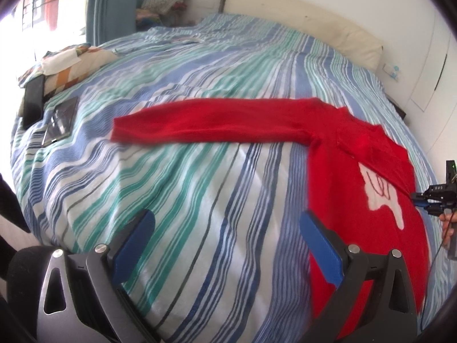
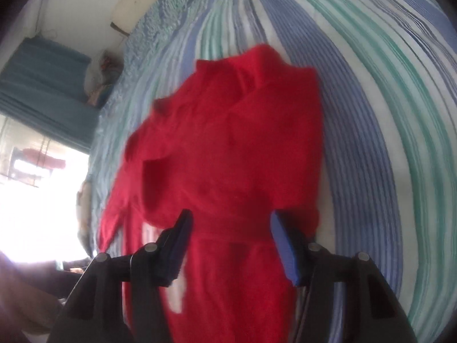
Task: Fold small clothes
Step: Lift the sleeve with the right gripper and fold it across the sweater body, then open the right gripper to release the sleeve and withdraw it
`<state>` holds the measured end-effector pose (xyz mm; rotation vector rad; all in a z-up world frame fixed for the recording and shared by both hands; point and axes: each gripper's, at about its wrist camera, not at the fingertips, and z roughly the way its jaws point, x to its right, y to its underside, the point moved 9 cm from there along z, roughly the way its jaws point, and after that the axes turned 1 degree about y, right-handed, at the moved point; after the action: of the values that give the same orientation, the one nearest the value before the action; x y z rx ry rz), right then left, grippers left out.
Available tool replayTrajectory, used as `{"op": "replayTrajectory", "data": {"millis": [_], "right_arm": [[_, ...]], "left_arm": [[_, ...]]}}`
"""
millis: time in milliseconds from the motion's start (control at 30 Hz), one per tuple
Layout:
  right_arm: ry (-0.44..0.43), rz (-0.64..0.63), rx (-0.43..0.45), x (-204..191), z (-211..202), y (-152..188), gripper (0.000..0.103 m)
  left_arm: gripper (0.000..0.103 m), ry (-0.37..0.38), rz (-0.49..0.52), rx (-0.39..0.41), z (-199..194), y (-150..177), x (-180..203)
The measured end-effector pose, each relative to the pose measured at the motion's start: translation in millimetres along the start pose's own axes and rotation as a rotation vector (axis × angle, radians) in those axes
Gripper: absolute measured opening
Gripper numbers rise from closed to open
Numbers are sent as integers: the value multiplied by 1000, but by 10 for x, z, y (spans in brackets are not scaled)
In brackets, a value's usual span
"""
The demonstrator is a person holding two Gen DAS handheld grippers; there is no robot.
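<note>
A small red sweater (image 1: 357,171) with a white print on its chest lies on the striped bedspread (image 1: 200,200). One sleeve (image 1: 205,123) stretches flat to the left. My left gripper (image 1: 227,223) is open and empty above the bedspread, left of the sweater's body. My right gripper (image 2: 231,225) is open, its blue-padded fingers either side of the rumpled red sweater (image 2: 234,143) just in front of it. The right gripper also shows in the left wrist view (image 1: 428,200) at the sweater's right edge, held by a hand.
A patterned pillow (image 1: 71,63), a black phone (image 1: 34,100) and a flat dark pouch (image 1: 61,118) lie at the bed's left edge. A cream headboard (image 1: 314,20) and white wall stand behind. A blue curtain (image 1: 114,5) and bright window are at the far left.
</note>
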<state>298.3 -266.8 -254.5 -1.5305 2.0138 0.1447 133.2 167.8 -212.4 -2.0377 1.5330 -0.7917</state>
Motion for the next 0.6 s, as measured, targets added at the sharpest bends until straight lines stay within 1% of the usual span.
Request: {"op": "replayTrajectory", "data": {"millis": [33, 67, 133, 167, 233, 267, 300, 367, 433, 467, 533, 567, 600], "right_arm": [[62, -16, 4, 113, 47, 43, 24], [120, -54, 33, 145, 15, 50, 14], [196, -167, 79, -29, -119, 38, 18], [213, -241, 84, -225, -174, 44, 21], [191, -410, 81, -760, -234, 102, 24], [171, -500, 75, -1065, -221, 163, 32], [144, -588, 61, -1359, -173, 260, 46], [85, -744, 26, -1920, 4, 495, 58], [80, -866, -11, -2337, 328, 664, 58], [99, -912, -32, -2467, 514, 712, 58], [187, -993, -65, -2563, 888, 759, 51], [247, -1021, -74, -2539, 1025, 779, 44], [307, -1032, -80, -2473, 1153, 753, 40]], "left_arm": [[101, 1, 7, -1, 0, 7, 12], [101, 6, 11, -4, 4, 11, 24], [101, 21, 13, -11, 24, 6, 48], [101, 29, 12, -14, 36, -5, 61], [101, 42, 6, -16, 52, -19, 89], [101, 47, 4, -16, 54, -18, 104], [101, 51, 6, -14, 48, -21, 114], [101, 48, 21, -5, 19, -28, 126], [101, 43, 31, 2, -7, -32, 109], [101, 45, 29, 0, -9, -27, 96], [101, 54, 8, -10, -2, -21, 54], [101, 61, -5, -14, 1, -22, 33], [101, 67, -18, -15, 1, -27, 15]]}}
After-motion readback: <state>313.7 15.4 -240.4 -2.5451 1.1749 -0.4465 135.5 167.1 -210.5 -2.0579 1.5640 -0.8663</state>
